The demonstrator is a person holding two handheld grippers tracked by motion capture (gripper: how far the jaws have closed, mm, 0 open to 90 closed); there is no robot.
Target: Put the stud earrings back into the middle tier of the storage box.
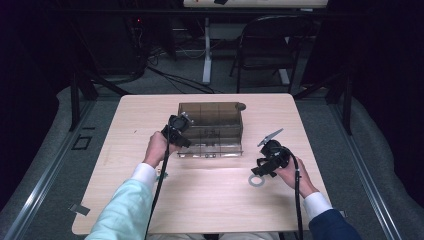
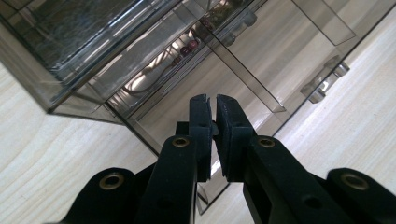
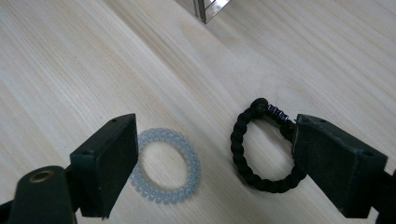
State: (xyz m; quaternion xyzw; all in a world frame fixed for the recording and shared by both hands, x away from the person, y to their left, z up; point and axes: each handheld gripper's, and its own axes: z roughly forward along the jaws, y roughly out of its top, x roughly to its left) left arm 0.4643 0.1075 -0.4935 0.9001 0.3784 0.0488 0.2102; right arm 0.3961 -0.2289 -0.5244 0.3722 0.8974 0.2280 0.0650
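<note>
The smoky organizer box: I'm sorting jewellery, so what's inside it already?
Through the organizer box wall, a drawer holds a thin chain with reddish beads. Glare and tinted walls hide the other compartments.

The organiser box (image 1: pixel 210 129) is smoky brown-grey and see-through, with clear knobs (image 2: pixel 327 84). The table (image 1: pixel 210 200) is pale wood with fine straight grain. Near the box lie a frosted, whitish coil bracelet (image 3: pixel 167 165) and a black braided bracelet (image 3: pixel 261 148) with a small purple-blue wrapped section. Both grippers' jaws are matte black.
</note>
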